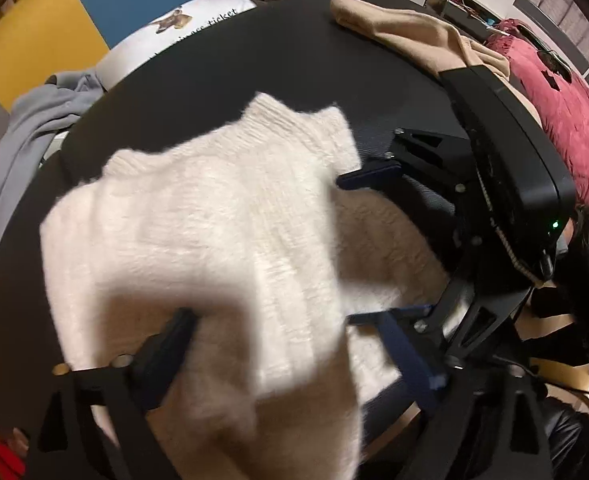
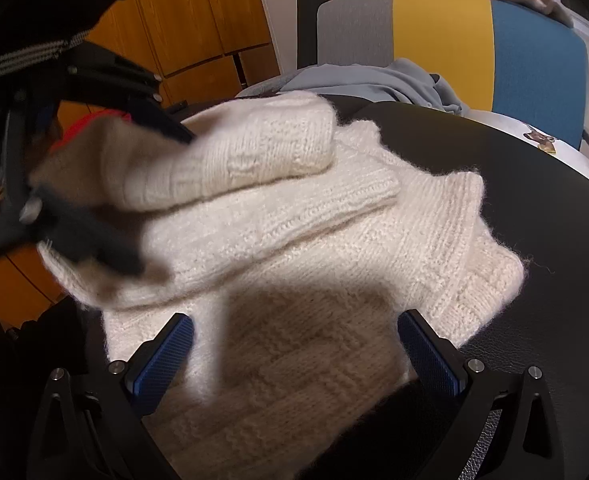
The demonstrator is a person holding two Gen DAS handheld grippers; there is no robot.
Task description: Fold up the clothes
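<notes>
A cream knitted sweater (image 2: 294, 216) lies on the round black table (image 2: 534, 208). The left gripper (image 2: 94, 200) has a fold of it pinched and lifted over the rest. The right gripper (image 2: 294, 344) hovers above the knit, jaws wide apart, holding nothing. A beige garment (image 1: 406, 32) sits at the table's far edge.

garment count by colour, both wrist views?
Cream: 1, the knit sweater on the black table
Tan: 1, a garment at the table's far edge
Grey: 1, a garment heaped on the chair beside the table
Total: 3
</notes>
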